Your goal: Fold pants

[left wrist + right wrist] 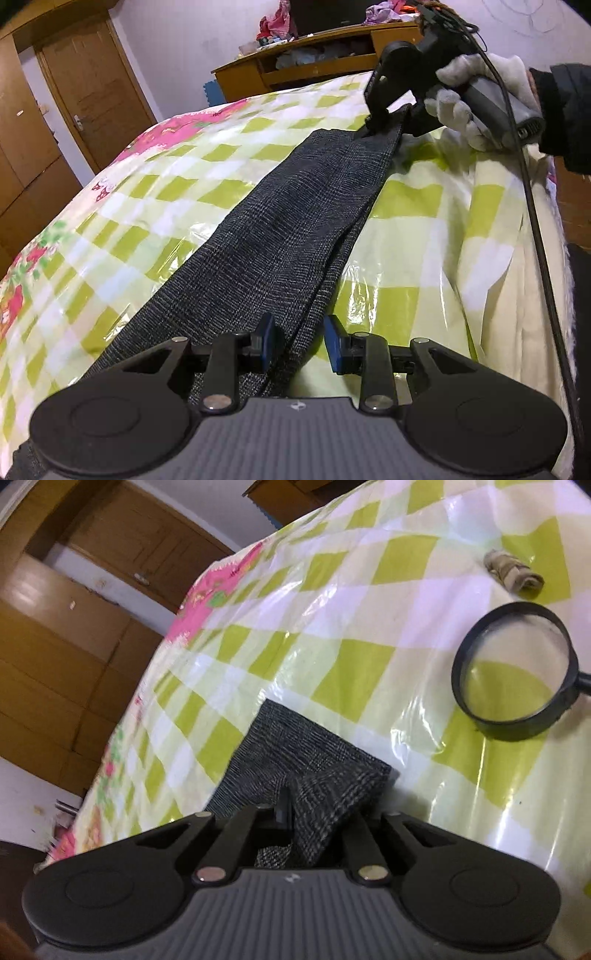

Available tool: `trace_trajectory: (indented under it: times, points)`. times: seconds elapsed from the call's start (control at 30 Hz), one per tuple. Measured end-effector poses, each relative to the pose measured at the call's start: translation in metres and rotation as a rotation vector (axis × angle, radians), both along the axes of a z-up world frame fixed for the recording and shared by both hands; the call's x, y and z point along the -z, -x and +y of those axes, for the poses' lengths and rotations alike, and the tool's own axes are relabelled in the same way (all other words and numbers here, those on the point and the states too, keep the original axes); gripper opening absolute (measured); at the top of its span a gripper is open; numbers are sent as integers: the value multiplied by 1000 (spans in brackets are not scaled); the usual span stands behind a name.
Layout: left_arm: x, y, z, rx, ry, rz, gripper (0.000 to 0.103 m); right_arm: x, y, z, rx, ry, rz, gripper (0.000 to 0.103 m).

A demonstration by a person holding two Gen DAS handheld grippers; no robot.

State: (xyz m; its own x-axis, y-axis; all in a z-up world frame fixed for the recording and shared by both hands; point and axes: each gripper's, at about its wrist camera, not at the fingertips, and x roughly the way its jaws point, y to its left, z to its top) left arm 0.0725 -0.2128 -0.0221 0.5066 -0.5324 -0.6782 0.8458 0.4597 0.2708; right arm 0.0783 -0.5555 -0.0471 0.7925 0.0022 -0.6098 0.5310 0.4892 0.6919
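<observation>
Here, the scene line by line, for you at the handles:

Pants: the grey plaid pants (295,221) lie on the bed (413,206), over its glossy green-checked cover, already doubled lengthwise into one narrow strip.

Long axis: it runs from your left tongs (298,345) away to your right tongs (373,129); one end lies under the left tongs, the other points toward the wooden headboard shelf (314,62).

Left tongs: the blue pads (266,341) stand apart, straddling the strip's right-hand edge, one pad over the cloth and one over the cover; they grip nothing.

Right tongs: closed on the far end; in the right wrist view the hem (317,801) is pinched and bunched between the jaws.

Risk, uneven fold: if you lift only with the right, the free near end probably drags and the strip skews.

Risk, layers: the lower leg shows as a sliver along the right edge; a shallow left grip likely takes only one layer, and the doubled legs slide apart.

Risk, slip: the cover looks slick, so the cloth may creep when pulled.

Risk, clutter: a magnifying glass (515,672) and a small rolled bundle (515,572) lie near the right tongs; a wide sweep could knock them.
</observation>
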Motion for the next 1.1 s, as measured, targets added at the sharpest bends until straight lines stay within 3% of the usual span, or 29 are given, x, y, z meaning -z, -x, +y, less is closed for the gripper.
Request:
trace_trajectory:
  times: [0.07, 0.13, 0.23, 0.27, 0.37, 0.47, 0.53, 0.63, 0.67, 0.73, 0.77, 0.9, 0.97, 1.1]
  points:
    - [-2, 0, -1, -4, 6, -1, 44, 1, -2, -5, -2, -41, -4, 17]
    - [-4, -1, -2, -3, 16, -4, 44, -2, -5, -5, -11, -63, -33, 17]
    - [-11, -3, -3, 7, 21, -27, 44, -24, -20, 6, -42, 11, -24, 4]
    - [-14, -3, -3, 6, 23, -37, 44, -33, -26, 7, -60, 15, -52, 4]
    - [-28, -3, 0, -4, 59, -67, 44, -73, -23, 10, -85, 10, -237, 4]
    - [-30, -5, 0, -7, 72, -71, 45, -101, -9, 19, -106, 105, -404, 3]
    - [-18, -10, -5, -10, 38, -49, 45, -87, -12, 17, -90, 157, -325, 3]
    - [-1, -15, -7, -22, -5, 6, 45, -23, -21, -7, -21, 53, -46, 6]
    - [1, -14, -5, -22, -5, 5, 45, -7, -18, -12, -11, 28, -7, 6]
    - [1, -12, -3, -18, -7, 9, 45, 3, -9, -16, -2, 0, -31, 7]
    - [1, -12, -3, -17, -8, 11, 45, 2, -8, -15, -6, 7, -44, 13]
    - [-1, -12, -3, -16, -11, 7, 45, -11, -16, -14, -58, 38, -62, 15]
    - [-1, -11, -3, -16, -10, 4, 45, -12, -17, -19, -127, -16, -96, 23]
    - [-1, -13, -5, -12, -8, 9, 45, -17, -28, -20, -163, -59, -159, 27]
